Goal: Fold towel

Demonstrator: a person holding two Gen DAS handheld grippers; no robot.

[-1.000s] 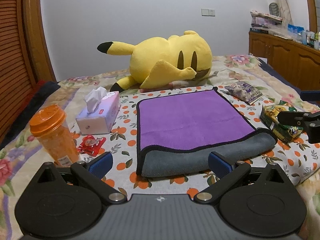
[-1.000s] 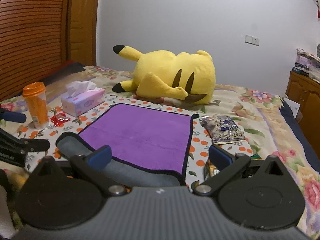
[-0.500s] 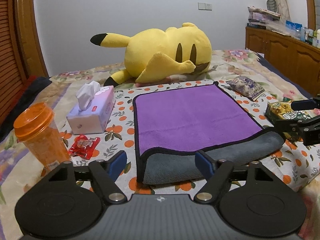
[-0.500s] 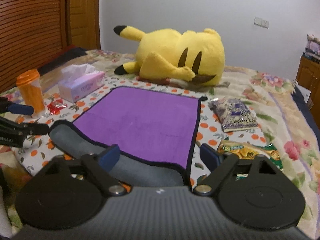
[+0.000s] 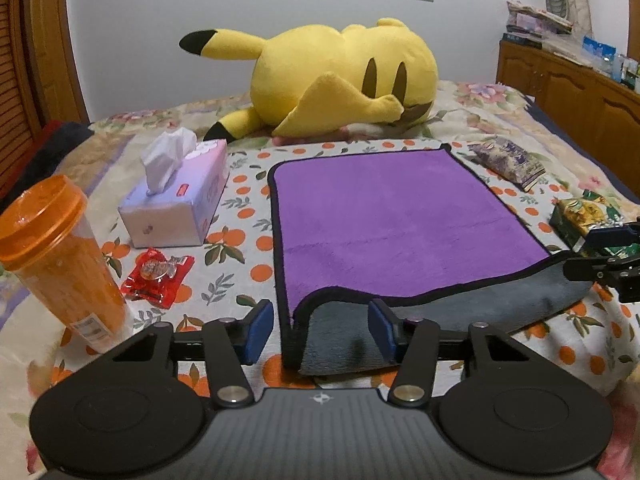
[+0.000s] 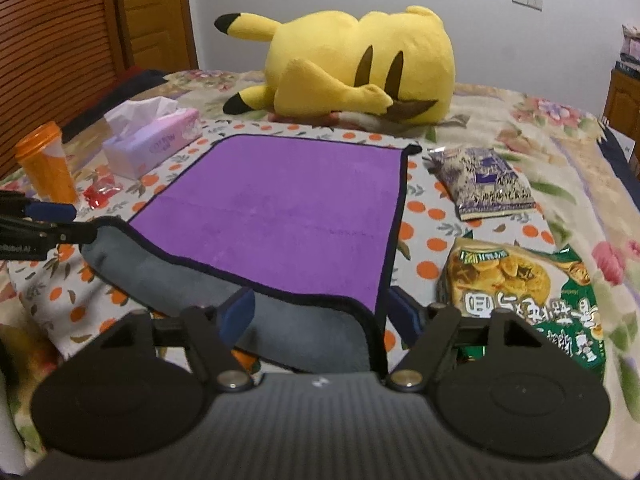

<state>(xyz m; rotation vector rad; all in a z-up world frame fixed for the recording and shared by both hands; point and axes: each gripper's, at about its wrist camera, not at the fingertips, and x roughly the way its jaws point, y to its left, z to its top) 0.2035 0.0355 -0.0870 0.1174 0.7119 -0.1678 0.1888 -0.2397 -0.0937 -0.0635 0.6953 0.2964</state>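
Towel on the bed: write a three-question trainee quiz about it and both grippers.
1. True or false: the towel lies with its near edge turned back, grey underside showing.
2. Which thing sits nearest the right gripper? A) tissue box B) green snack bag C) orange cup
3. Fill in: the left gripper has its fingers ____ around the towel's near left corner.

Key: 1 true; 2 B; 3 open, one blue finger on each side of the corner, not clamped.
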